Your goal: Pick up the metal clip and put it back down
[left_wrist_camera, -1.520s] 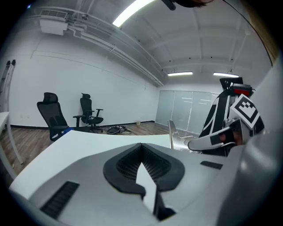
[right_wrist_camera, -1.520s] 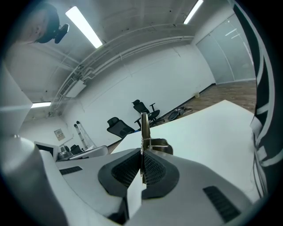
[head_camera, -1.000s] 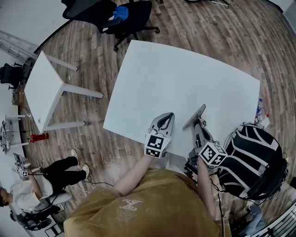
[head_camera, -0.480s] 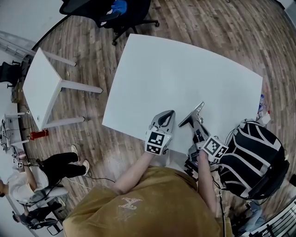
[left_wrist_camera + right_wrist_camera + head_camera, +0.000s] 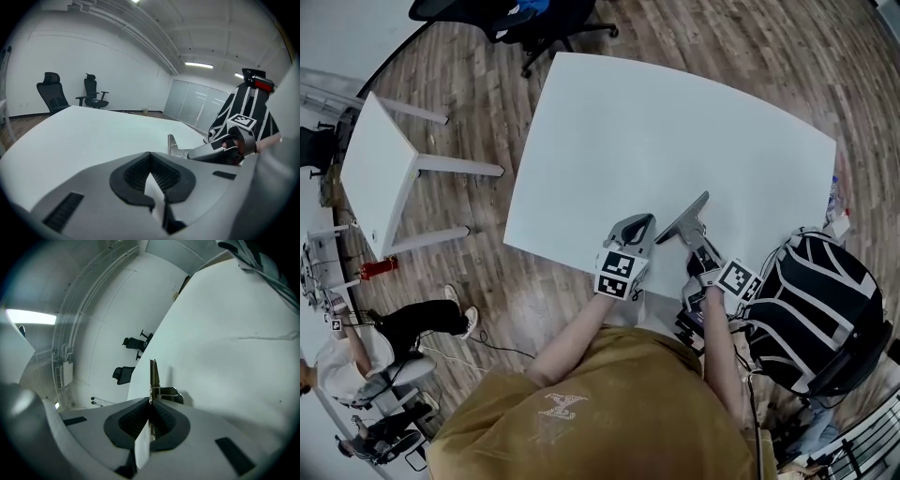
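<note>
- The white worktop [image 5: 675, 141] stands on a wood-plank floor [image 5: 487, 94].
- A smaller white table [image 5: 380, 169] is at its 9 o'clock, dark office chairs [image 5: 534, 23] at 11 o'clock and a black-and-white backpack [image 5: 816, 300] at 4 o'clock.
- The right tongs [image 5: 701, 246] are pinched tight on the metal clip [image 5: 686, 218], near the worktop's 6 o'clock edge.
- The left tongs [image 5: 639, 223] are closed on nothing, just beside the clip at its 9 o'clock.
- Only the head view shows a seated person [image 5: 403, 337] at 8 o'clock.
- Only the gripper views show the white wall [image 5: 70, 61] and ceiling lights [image 5: 199, 65].
- The right gripper view shows the clip [image 5: 153, 376] edge-on, its shadow on the worktop. Whether it touches cannot be told.
</note>
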Demonstrator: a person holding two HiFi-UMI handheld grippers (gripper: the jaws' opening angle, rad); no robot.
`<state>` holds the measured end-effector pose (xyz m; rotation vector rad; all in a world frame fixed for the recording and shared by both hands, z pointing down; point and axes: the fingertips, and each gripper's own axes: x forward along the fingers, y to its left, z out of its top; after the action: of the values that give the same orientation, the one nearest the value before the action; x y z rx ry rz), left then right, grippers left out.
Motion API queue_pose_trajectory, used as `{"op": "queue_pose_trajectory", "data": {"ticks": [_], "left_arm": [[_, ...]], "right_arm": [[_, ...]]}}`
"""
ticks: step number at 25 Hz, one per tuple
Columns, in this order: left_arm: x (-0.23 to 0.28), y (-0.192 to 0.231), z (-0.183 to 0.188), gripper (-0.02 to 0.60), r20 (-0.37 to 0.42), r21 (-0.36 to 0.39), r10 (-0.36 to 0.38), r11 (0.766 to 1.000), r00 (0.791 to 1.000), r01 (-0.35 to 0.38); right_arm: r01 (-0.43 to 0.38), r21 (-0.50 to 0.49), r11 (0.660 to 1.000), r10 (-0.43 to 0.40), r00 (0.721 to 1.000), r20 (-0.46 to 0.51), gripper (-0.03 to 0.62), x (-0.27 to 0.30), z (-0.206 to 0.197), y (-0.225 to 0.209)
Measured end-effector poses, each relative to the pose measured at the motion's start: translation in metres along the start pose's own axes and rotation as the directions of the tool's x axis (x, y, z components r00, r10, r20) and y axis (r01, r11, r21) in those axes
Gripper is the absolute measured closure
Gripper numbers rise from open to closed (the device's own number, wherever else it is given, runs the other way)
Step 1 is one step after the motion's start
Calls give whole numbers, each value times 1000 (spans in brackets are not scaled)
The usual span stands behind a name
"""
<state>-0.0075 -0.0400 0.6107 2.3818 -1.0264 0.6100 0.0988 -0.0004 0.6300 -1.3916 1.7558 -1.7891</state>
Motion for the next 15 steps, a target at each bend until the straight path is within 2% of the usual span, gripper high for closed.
{"op": "queue_pose_trajectory", "data": {"ticks": [6,9,12,15], "left_arm": [[2,2,-7,575,-25,-13,-4,1000,1000,3],[5,2,-12,575,-36,-18,-9,1000,999,9],[7,3,-14,575,-40,-28,-11,1000,999,10],[6,6,-18,575,-55,-26,-8,1000,998,7]], "right_arm": [[-31,61,998,33,999,-21,586,9,-1,-4],[-4,111,994,8,999,-34,586,8,-3,-10],[29,121,992,-24,999,-48,586,7,-3,-14],[20,142,990,-12,998,-58,586,11,-3,-14]]}}
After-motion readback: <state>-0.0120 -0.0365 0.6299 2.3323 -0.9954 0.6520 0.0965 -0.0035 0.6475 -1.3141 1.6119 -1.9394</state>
